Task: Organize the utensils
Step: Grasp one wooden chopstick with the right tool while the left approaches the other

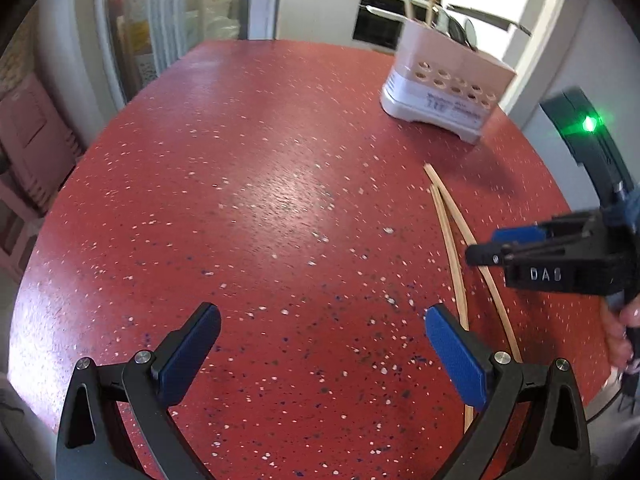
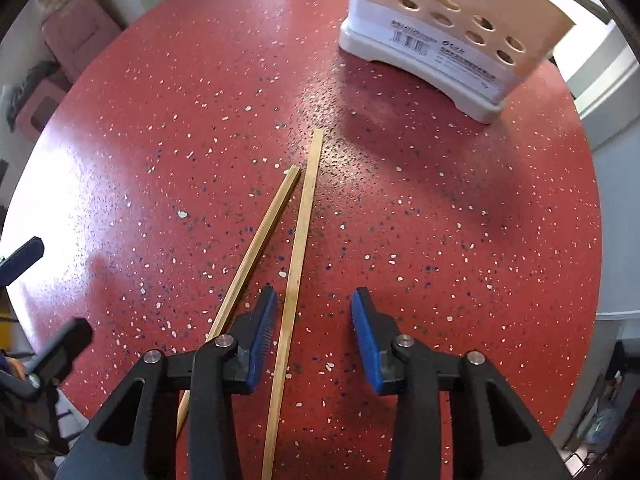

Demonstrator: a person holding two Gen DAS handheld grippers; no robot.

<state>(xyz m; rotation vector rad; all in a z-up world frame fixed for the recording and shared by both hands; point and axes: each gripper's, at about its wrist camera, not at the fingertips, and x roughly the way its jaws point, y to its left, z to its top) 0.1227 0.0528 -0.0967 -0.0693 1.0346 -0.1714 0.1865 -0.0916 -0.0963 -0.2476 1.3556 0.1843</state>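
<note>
Wooden chopsticks (image 2: 298, 248) lie on the red counter (image 2: 440, 220); right gripper (image 2: 314, 320), half-closed, straddles one untouched. Centre it before squeezing. Left gripper (image 1: 322, 354) waits wide, empty.

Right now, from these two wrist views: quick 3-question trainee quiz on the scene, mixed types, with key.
1. True or false: the right gripper is clamped on both chopsticks.
2. How many chopsticks lie on the red table?
3. Where is the utensil holder? A) beyond the chopsticks' far ends B) lying on its side C) in the left gripper

Key
1. False: only the longer-reaching chopstick sits between its pads, untouched; the other chopstick lies outside.
2. Two.
3. A.
</note>
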